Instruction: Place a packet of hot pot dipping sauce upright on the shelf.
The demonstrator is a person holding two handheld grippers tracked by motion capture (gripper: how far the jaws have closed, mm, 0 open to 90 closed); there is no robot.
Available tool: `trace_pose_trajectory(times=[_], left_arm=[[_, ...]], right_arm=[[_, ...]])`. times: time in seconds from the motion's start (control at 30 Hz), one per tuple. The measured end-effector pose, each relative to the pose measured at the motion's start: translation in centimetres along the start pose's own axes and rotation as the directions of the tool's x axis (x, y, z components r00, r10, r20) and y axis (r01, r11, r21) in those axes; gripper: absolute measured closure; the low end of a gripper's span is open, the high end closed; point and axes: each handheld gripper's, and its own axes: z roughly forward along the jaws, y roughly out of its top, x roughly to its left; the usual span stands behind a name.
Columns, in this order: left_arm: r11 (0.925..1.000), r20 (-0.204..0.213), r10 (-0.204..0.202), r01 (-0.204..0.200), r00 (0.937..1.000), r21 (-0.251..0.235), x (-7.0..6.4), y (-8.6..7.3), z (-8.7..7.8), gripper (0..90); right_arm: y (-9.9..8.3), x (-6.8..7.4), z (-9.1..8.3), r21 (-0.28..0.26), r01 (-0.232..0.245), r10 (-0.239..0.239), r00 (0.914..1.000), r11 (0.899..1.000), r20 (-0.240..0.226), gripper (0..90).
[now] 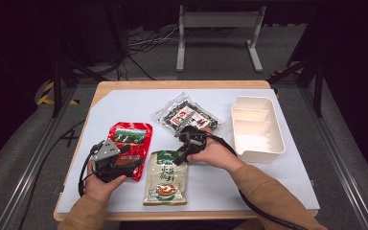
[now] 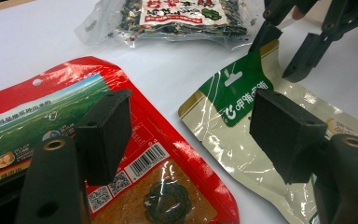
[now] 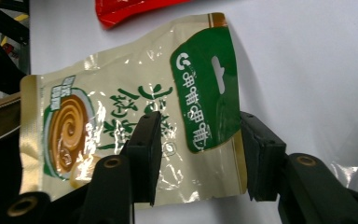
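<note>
A beige snack packet with a green top point(image 1: 166, 178) lies flat at the table's front middle. My right gripper point(image 1: 180, 157) hovers at its top right corner, open. In the right gripper view the gripper point(image 3: 198, 140) has its two jaws straddling the green header point(image 3: 205, 88). A red packet point(image 1: 130, 142) lies to the left. My left gripper point(image 1: 135, 166) is over its lower right corner, open and holding nothing. In the left gripper view the gripper point(image 2: 191, 121) spans the gap between the red packet point(image 2: 65, 116) and the beige packet point(image 2: 233, 135); the right gripper point(image 2: 284, 51) shows beyond.
A clear packet of dark snacks point(image 1: 188, 116) lies behind the right hand. A white tray with compartments point(image 1: 258, 143) stands at the right, with nothing in it. White sheet point(image 1: 124, 103) covers the wooden table; bare sheet lies at the back left and front right.
</note>
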Motion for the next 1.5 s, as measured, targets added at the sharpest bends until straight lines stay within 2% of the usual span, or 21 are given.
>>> trace_pose_trajectory(times=[0.2,0.23,0.43,0.53,0.63,0.67,0.7,0.73,0.87,0.93,1.1,1.23,1.5], left_arm=[[1.0,-0.001,0.004,-0.004,1.0,-0.001,0.0,0.0,0.1,30.0],[1.0,-0.002,0.004,-0.004,1.0,0.0,0.0,0.0,0.1,30.0],[1.0,-0.002,0.004,-0.004,1.0,0.0,0.0,0.0,0.1,30.0],[1.0,-0.005,0.005,-0.005,1.0,-0.001,0.0,0.0,0.0,30.0],[1.0,-0.002,0.004,-0.004,1.0,0.0,0.0,0.0,0.0,29.9],[1.0,-0.002,0.0,0.0,1.0,-0.002,0.0,0.0,0.0,29.9],[1.0,-0.002,0.0,0.0,1.0,-0.001,0.0,0.0,0.0,30.0],[1.0,-0.002,0.0,0.0,1.0,-0.002,0.0,0.0,0.0,30.0],[1.0,-0.003,-0.004,0.004,1.0,-0.002,0.0,0.0,0.0,30.0],[1.0,-0.004,-0.002,0.002,1.0,0.0,0.1,-0.1,0.0,29.9],[1.0,-0.004,-0.004,0.004,1.0,0.006,0.2,-0.1,0.1,29.8],[0.9999,-0.003,-0.014,0.014,0.9999,0.006,0.3,-0.1,0.0,29.7],[0.9997,-0.008,-0.024,0.024,0.9997,0.01,0.5,-0.1,0.0,29.4]], right_arm=[[0.1,0.6,-0.3,0.013,0.031,-0.03,0.9993,0.999,-0.021,60.0],[0.2,0.9,-0.1,0.04,0.05,-0.049,0.9986,0.998,-0.019,62.1],[0.2,1.5,1.0,0.097,0.089,-0.084,0.9954,0.991,-0.046,64.1],[0.2,1.8,1.8,0.139,0.1,-0.098,0.9949,0.985,-0.022,65.8],[0.2,1.7,2.0,0.147,0.105,-0.104,0.9944,0.983,-0.015,68.9],[0.2,1.7,2.2,0.152,0.106,-0.107,0.9943,0.983,-0.007,71.6],[0.1,1.7,2.2,0.162,0.103,-0.107,0.9942,0.981,0.012,78.4],[0.1,1.7,2.2,0.162,0.103,-0.107,0.9942,0.981,0.012,78.4],[0.1,1.8,2.1,0.152,0.106,-0.111,0.9934,0.983,0.028,88.2],[0.1,1.8,2.0,0.151,0.119,-0.125,0.9917,0.981,0.032,88.5],[0.3,2.0,1.4,0.136,0.119,-0.123,0.9921,0.984,0.023,88.5],[0.4,2.3,0.6,0.12,0.134,-0.138,0.9901,0.984,0.024,88.6],[0.7,3.2,-1.3,0.087,0.133,-0.135,0.9907,0.987,0.014,89.0]])
